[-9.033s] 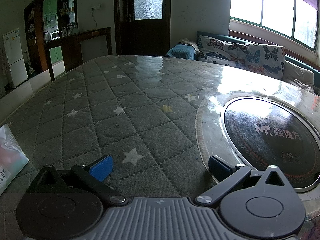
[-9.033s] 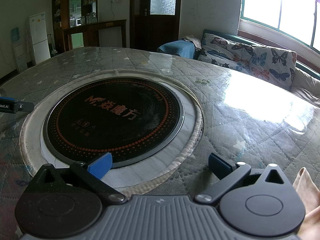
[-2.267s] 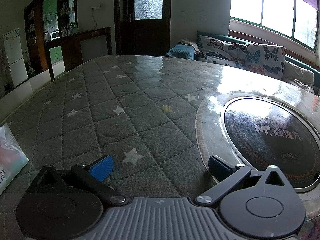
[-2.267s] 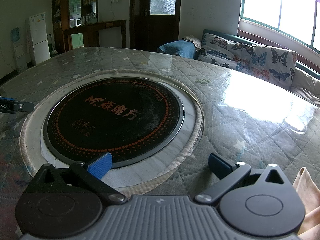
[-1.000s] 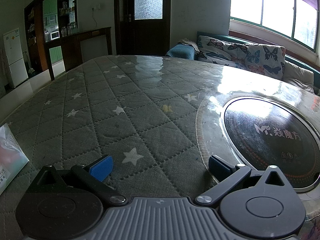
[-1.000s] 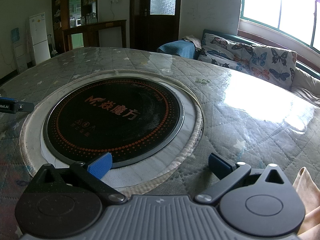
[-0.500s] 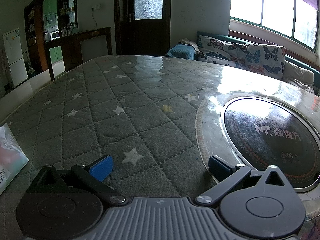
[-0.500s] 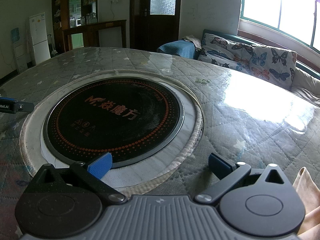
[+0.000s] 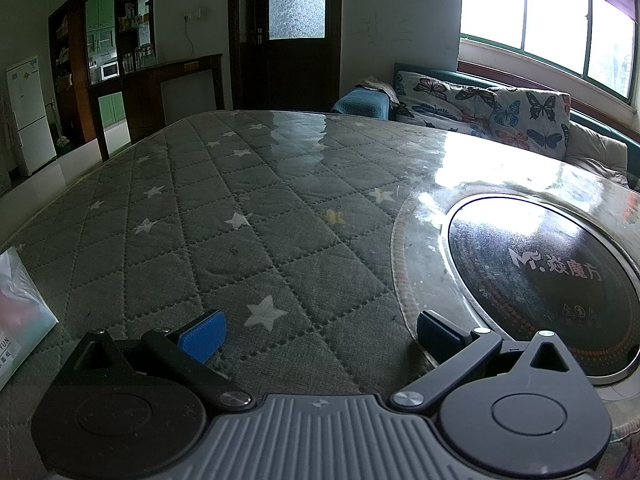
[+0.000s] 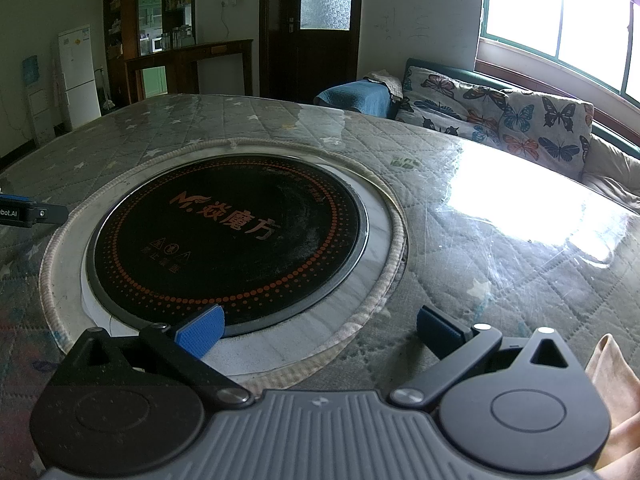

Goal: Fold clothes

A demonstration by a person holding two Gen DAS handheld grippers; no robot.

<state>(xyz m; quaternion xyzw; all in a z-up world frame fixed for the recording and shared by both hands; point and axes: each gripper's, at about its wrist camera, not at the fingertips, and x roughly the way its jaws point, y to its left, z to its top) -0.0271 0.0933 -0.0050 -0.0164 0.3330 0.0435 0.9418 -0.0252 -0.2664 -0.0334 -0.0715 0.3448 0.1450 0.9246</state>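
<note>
My left gripper [image 9: 320, 334] is open and empty, low over the grey quilted star-pattern table cover [image 9: 240, 216]. My right gripper [image 10: 320, 330] is open and empty, low over the near rim of the round black induction cooktop [image 10: 228, 232]. A corner of tan cloth [image 10: 612, 364] shows at the lower right edge of the right wrist view, beside the right gripper. The left gripper's tip [image 10: 24, 210] shows at the left edge of the right wrist view. No other garment is in view.
The cooktop also shows in the left wrist view [image 9: 548, 276]. A clear plastic bag [image 9: 20, 312] lies at the table's left edge. A sofa with butterfly cushions [image 9: 492, 108] stands behind the table under the window. A dark door [image 9: 288, 32] and a white fridge [image 9: 28, 116] are farther back.
</note>
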